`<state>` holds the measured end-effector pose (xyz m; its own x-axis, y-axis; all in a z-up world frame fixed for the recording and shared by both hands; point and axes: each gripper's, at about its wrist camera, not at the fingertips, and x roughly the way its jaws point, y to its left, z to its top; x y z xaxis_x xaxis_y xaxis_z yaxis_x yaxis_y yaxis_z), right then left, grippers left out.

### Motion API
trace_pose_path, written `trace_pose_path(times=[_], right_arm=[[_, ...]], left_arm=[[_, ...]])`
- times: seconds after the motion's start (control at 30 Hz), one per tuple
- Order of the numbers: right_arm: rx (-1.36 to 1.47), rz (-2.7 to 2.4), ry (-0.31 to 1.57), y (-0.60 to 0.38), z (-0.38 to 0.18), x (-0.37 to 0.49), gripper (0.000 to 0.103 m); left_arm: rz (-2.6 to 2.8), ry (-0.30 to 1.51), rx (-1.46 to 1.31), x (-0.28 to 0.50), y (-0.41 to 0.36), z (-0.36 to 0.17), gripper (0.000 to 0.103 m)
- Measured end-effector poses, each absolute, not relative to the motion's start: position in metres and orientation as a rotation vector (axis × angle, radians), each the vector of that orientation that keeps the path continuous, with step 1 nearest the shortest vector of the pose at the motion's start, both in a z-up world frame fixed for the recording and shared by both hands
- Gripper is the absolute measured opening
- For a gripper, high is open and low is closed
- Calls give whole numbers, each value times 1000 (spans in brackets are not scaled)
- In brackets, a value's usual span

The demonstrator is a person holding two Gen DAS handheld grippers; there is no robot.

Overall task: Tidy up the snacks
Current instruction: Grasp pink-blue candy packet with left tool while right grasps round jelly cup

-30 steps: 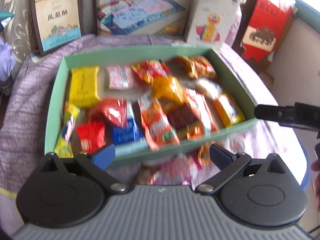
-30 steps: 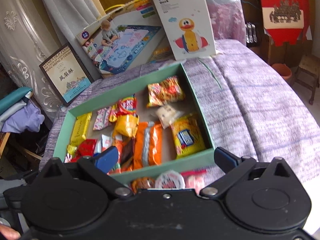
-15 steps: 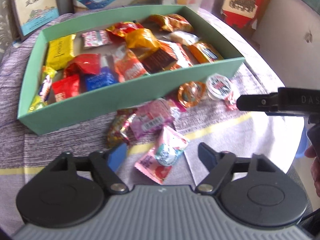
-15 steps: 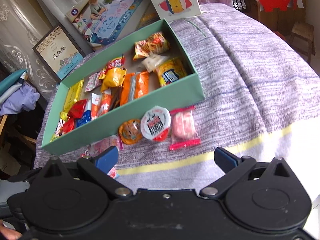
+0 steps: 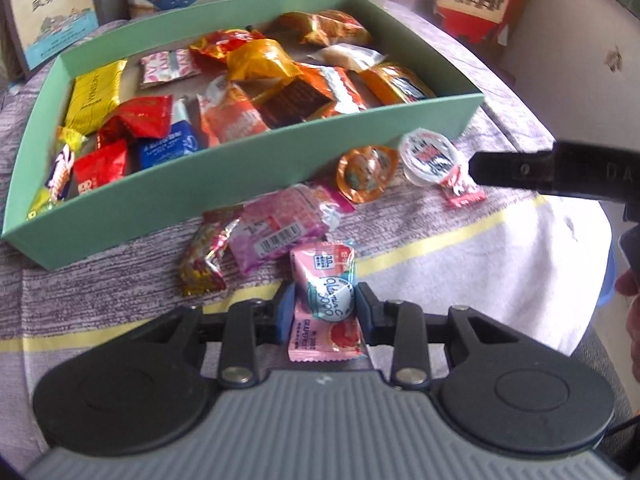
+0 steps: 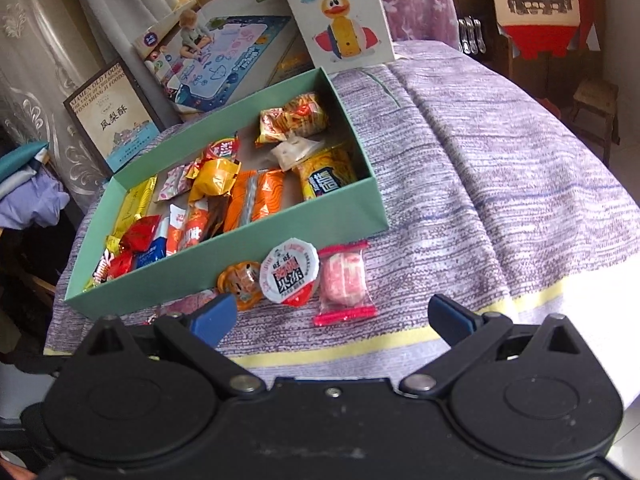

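Note:
My left gripper [image 5: 324, 308] is low over the cloth in front of the green box [image 5: 240, 168]. Its jaws are closing, and the blue pads press both sides of a pink candy packet [image 5: 326, 284]. More loose snacks lie nearby: a pink barcode packet [image 5: 276, 228], a gold-red foil candy [image 5: 204, 256], an orange jelly cup [image 5: 366, 172] and a white-lidded cup [image 5: 430, 156]. My right gripper [image 6: 332, 316] is open with nothing held, just above a pink-white sweet [image 6: 344, 280]. One of its black fingers [image 5: 540, 172] shows in the left wrist view. The box [image 6: 280, 232] holds several wrapped snacks.
Behind the box stand a framed pastry box [image 6: 112, 120], a play-mat box [image 6: 216, 52] and a duck toy box [image 6: 336, 12]. The purple tablecloth [image 6: 500, 184] curves down to the table's right edge. A wooden stool [image 6: 592, 108] and red packaging [image 6: 536, 8] lie beyond.
Both grippers came down from over the box to the loose snacks in front of it. The left jaws went from wide open to closed around the pink candy packet.

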<state>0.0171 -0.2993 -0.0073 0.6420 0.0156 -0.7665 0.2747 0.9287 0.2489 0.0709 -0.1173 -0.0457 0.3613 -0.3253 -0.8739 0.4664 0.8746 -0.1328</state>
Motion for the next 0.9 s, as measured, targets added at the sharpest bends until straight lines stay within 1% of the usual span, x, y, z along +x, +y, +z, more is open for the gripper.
trace_pose_path(times=[0.2, 0.37, 0.43, 0.5, 0.57, 0.67, 0.8, 0.9], right_arm=[[181, -97, 854, -273, -7, 43, 90], [61, -58, 862, -258, -9, 60, 87], [10, -34, 872, -251, -13, 65, 77], [-19, -11, 895, -247, -18, 69, 58], [-38, -6, 913, -244, -25, 72, 43], [-15, -19, 911, -243, -26, 69, 42], [74, -41, 925, -252, -26, 59, 42], [145, -49, 942, -261, -25, 50, 42]], left_arm=[[-510, 1088, 137, 72, -118, -46, 34], [-512, 1088, 120, 72, -116, -47, 34], [-514, 1087, 114, 73, -115, -47, 34], [-515, 1088, 109, 73, -115, -47, 34], [-516, 1089, 101, 74, -114, -47, 35], [-518, 1090, 93, 74, -112, -47, 36], [-525, 1091, 93, 74, -114, -47, 40], [-525, 1083, 103, 73, -117, -48, 40]])
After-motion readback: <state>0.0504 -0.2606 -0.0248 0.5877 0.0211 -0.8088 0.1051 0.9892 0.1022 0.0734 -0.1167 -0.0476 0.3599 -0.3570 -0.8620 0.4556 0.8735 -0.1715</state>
